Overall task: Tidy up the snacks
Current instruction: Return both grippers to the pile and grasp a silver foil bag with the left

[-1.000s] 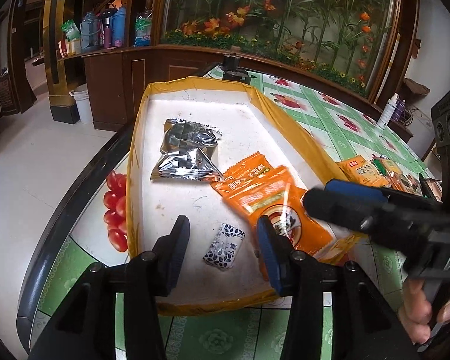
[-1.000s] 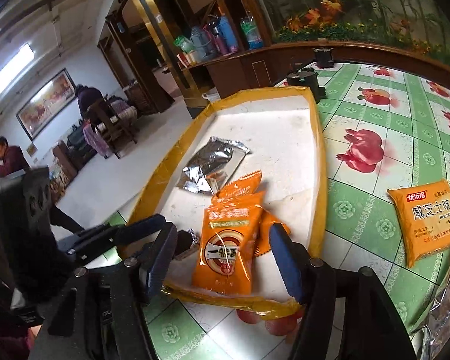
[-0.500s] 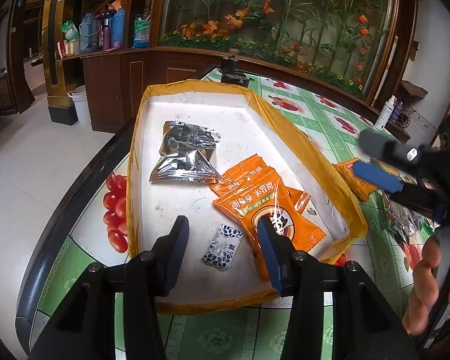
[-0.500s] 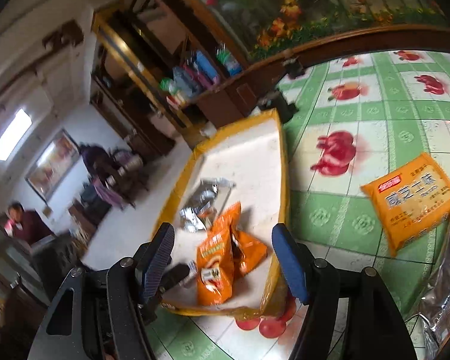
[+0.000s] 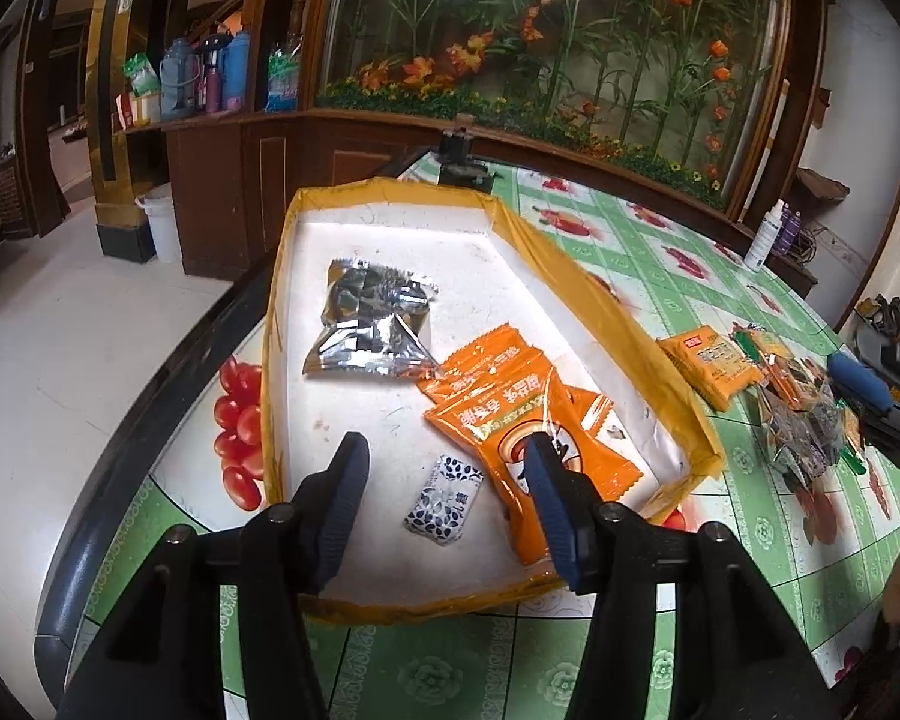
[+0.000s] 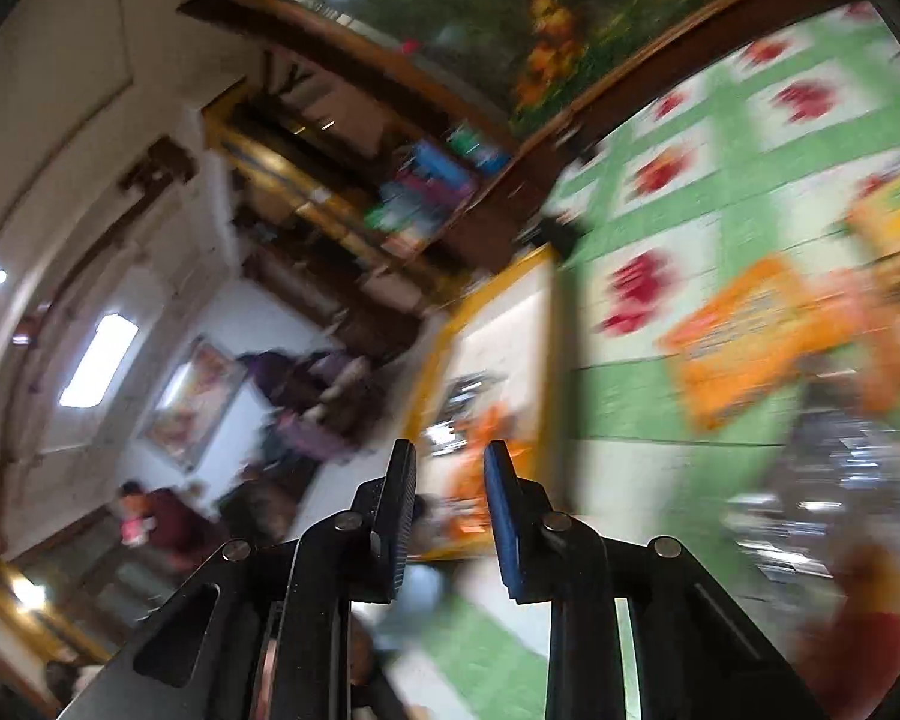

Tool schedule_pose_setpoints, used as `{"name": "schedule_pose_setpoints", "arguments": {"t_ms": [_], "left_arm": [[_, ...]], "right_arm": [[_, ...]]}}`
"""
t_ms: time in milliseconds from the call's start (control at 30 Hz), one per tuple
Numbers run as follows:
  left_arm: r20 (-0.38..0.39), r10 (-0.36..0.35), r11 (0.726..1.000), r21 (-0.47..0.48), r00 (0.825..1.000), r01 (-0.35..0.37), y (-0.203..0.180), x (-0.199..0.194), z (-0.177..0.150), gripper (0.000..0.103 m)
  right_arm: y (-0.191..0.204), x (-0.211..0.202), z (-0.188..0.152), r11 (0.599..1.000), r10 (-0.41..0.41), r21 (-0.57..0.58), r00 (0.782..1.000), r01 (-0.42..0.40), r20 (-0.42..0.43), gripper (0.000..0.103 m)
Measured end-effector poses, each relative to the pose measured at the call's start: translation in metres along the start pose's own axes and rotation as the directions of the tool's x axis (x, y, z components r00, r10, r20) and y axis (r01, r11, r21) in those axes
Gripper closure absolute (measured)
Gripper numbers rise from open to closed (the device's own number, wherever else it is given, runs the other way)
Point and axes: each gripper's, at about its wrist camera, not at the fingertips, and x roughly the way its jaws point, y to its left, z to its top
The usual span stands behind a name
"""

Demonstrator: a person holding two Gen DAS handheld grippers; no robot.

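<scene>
A yellow-rimmed white tray (image 5: pixel 390 187) holds a silver packet (image 5: pixel 372 324), overlapping orange packets (image 5: pixel 528 414) and a small blue-and-white packet (image 5: pixel 444 501). My left gripper (image 5: pixel 444 450) hangs over the tray's near end, its jaws opening, the small packet lying below them untouched. My right gripper (image 5: pixel 858 384) is over the loose snack pile (image 5: pixel 804 420) on the table to the right. In the blurred right wrist view the right gripper (image 6: pixel 450 456) is rolled, its jaws closing to a narrow gap with nothing between them. An orange packet (image 6: pixel 744 336) lies on the cloth beyond.
The green tiled tablecloth (image 5: pixel 660 252) runs right of the tray, with another orange packet (image 5: pixel 708 360) on it. The table's black edge (image 5: pixel 150 396) drops to the floor at left. A black clamp (image 5: pixel 462 150) stands behind the tray, a white bottle (image 5: pixel 762 237) at far right.
The right gripper left the tray, swung right to the snack pile, rolled, and its jaws narrowed sharply. The left gripper stayed in place and its jaws spread a little.
</scene>
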Motion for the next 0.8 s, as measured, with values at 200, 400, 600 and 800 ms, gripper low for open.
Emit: {"name": "schedule_pose_setpoints", "arguments": {"t_ms": [200, 400, 600, 800], "left_arm": [[0.027, -0.088, 0.996, 0.011, 0.996, 0.087, -0.022, -0.022, -0.001, 0.049], [-0.008, -0.251, 0.958, 0.144, 0.968, 0.249, -0.092, -0.039, 0.008, 0.026], [-0.170, -0.309, 0.902, 0.260, 0.936, 0.345, -0.173, -0.004, 0.006, 0.025], [-0.248, -0.231, 0.889, 0.339, 0.941, 0.308, -0.231, 0.045, 0.007, 0.019]], "right_arm": [[-0.033, -0.074, -0.017, 0.974, -0.227, 0.035, 0.971, 0.225, 0.076, 0.073], [-0.068, -0.108, -0.029, 0.922, -0.374, 0.139, 0.923, 0.360, 0.092, 0.072], [-0.084, -0.123, -0.034, 0.926, -0.356, 0.183, 0.926, 0.331, 0.125, 0.070], [-0.086, -0.133, -0.036, 0.940, -0.313, 0.204, 0.929, 0.274, 0.195, 0.060]]}}
